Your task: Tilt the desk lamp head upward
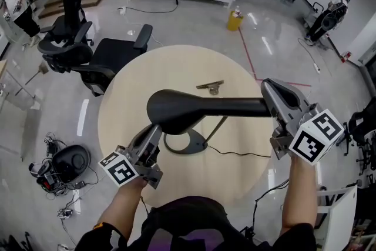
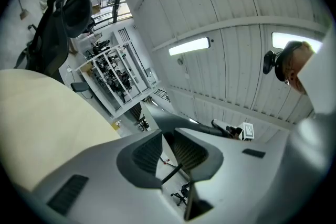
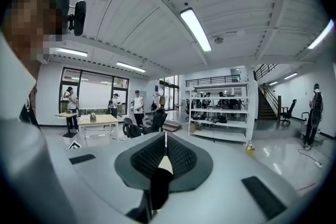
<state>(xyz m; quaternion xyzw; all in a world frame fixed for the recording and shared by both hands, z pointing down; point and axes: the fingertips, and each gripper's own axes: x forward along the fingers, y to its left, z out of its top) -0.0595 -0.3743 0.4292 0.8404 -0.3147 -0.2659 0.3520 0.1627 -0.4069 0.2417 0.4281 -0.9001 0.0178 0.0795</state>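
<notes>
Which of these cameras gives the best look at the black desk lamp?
The head view: it shows the whole desk lamp, head, arm and base, on the round table. The left gripper view catches only a dark strip beyond its open left claw. The right gripper view shows just a dark piece pinched in the right claw.

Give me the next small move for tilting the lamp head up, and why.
Probably ease the right gripper down slightly. Its jaws are shut on the tail of the lamp arm, and the stem meets that arm between them and the lamp head, so the head should rock up. The left gripper, jaws apart, sits near the base.
</notes>
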